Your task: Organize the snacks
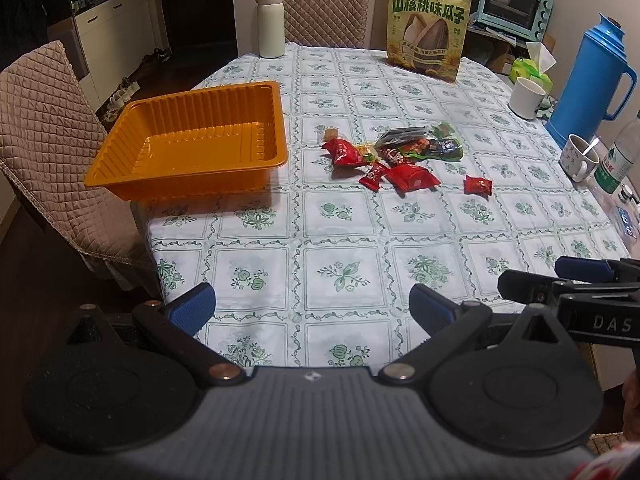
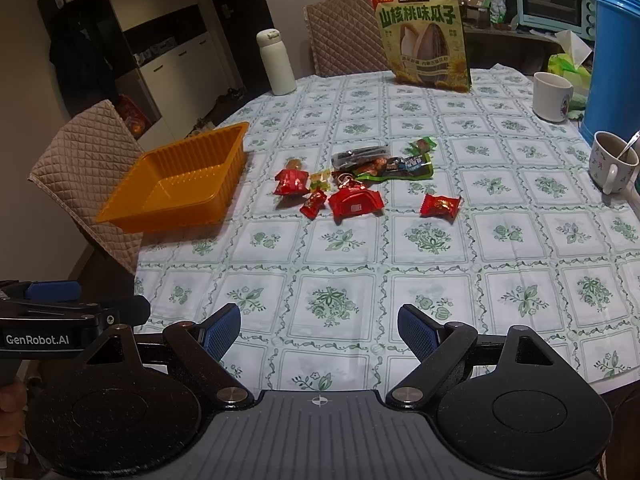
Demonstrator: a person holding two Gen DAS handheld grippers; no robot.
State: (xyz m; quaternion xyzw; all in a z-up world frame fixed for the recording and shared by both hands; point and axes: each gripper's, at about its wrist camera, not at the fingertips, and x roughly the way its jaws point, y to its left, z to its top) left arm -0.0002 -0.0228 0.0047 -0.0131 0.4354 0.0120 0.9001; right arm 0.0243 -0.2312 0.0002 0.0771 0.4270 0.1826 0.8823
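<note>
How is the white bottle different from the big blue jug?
The white bottle is slim and pale with no handle showing; the blue jug is fatter, bright blue and has a side handle. The white bottle stands at the table's far edge by a chair; the blue jug stands on the right beside mugs. Both stand upright with lids on.

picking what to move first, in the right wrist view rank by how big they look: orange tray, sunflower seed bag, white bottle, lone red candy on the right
1. orange tray
2. sunflower seed bag, though it stands farther back, so its true size against the tray is unsure
3. white bottle
4. lone red candy
</note>
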